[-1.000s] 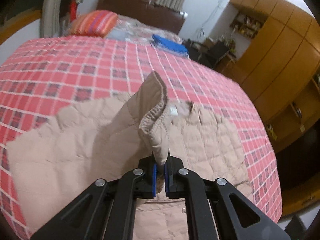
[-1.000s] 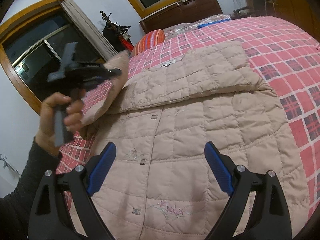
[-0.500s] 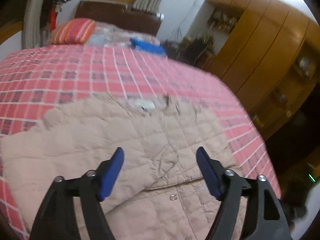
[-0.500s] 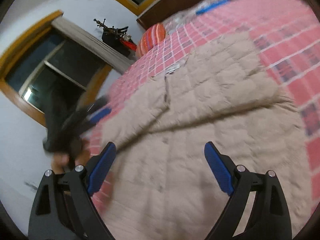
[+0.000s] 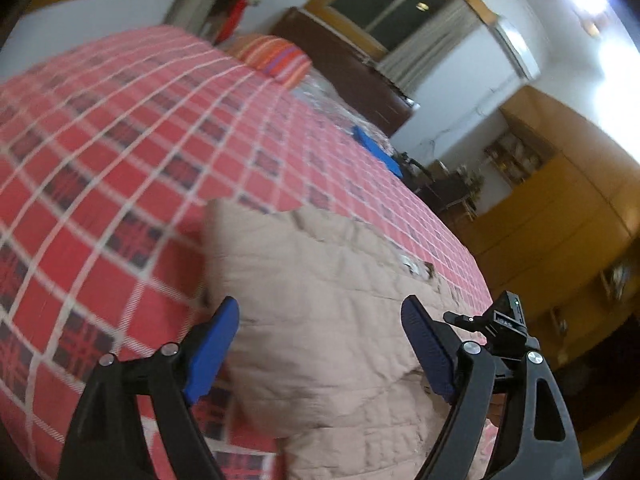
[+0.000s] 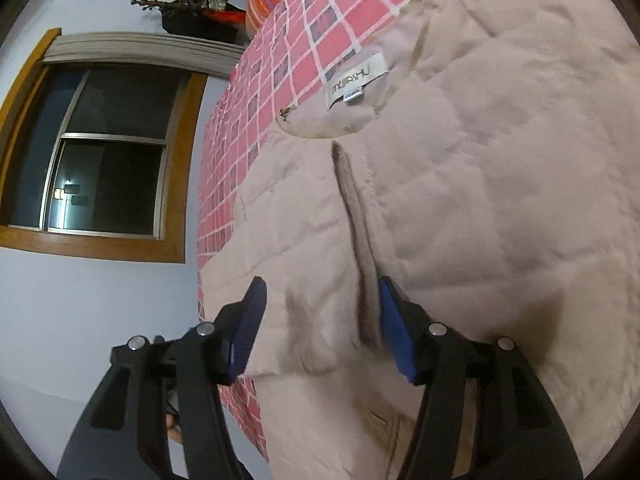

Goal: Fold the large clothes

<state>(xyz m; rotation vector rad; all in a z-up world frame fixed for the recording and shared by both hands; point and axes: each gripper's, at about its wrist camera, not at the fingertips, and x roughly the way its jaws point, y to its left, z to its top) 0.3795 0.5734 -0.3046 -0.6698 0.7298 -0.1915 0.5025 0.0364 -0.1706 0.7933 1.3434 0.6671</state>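
A beige quilted jacket (image 5: 332,300) lies flat on the red checked bedspread (image 5: 120,152), both sleeves folded in over its front. My left gripper (image 5: 320,344) hangs open over the jacket's folded left side, holding nothing. The right gripper's body shows at the right edge of the left wrist view. My right gripper (image 6: 320,324) is open close above the jacket (image 6: 500,200), straddling the front seam where the folded sleeves meet. The white neck label (image 6: 356,80) and collar lie beyond it.
A striped orange pillow (image 5: 276,60) and a dark headboard (image 5: 348,76) are at the bed's far end, with blue folded cloth (image 5: 376,150) near it. Wooden wardrobes (image 5: 560,208) stand on the right. A window (image 6: 104,152) and wall are by the bed's left side.
My left gripper let go of the sleeve cuff, which now lies folded on the jacket, then swung left. My right gripper dropped low and moved up toward the collar.
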